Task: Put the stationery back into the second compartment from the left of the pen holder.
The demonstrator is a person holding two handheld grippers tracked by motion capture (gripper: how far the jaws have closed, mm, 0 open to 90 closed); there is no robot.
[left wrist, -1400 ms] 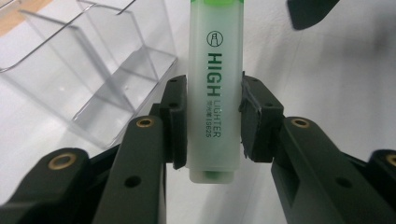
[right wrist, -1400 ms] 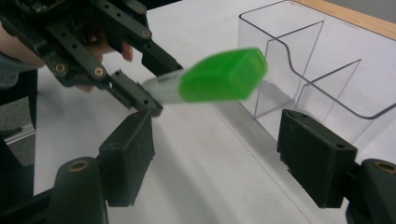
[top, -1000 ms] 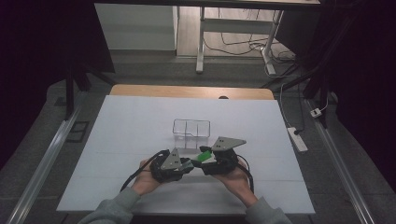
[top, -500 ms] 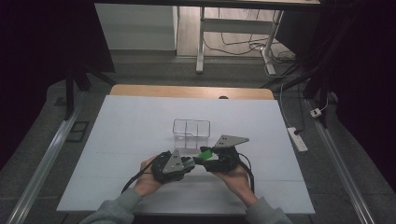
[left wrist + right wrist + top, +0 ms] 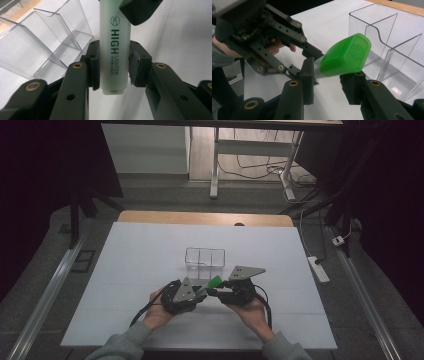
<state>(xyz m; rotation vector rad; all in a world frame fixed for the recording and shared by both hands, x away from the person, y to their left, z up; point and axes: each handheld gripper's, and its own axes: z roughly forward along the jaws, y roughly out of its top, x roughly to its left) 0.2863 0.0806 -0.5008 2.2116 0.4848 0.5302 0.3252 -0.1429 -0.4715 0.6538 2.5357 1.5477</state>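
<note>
The left tool [image 5: 113, 68] is clamped on the pale barrel of the highlighter [image 5: 114, 47], one pad against each side of the barrel near its flat rear end. The right tool [image 5: 334, 82] has just been closing its jaws around the green cap [image 5: 345, 56]; the cap sits between the pads and rests on the right-hand pad, while a narrow gap remains at the other pad, so a firm grip cannot be confirmed.

In the high view, the highlighter [image 5: 212, 283] spans the space between the left tool [image 5: 197, 292] and the right tool [image 5: 212, 290], above the white tabletop [image 5: 125, 255]. Its long axis runs at a slant, and the capped end points up and away from the person toward the clear organizer [image 5: 205, 260].

The clear organizer stands on the tabletop just beyond the tools. Partition walls divide it into compartments [image 5: 387, 50]. The visible compartments hold nothing.
</note>
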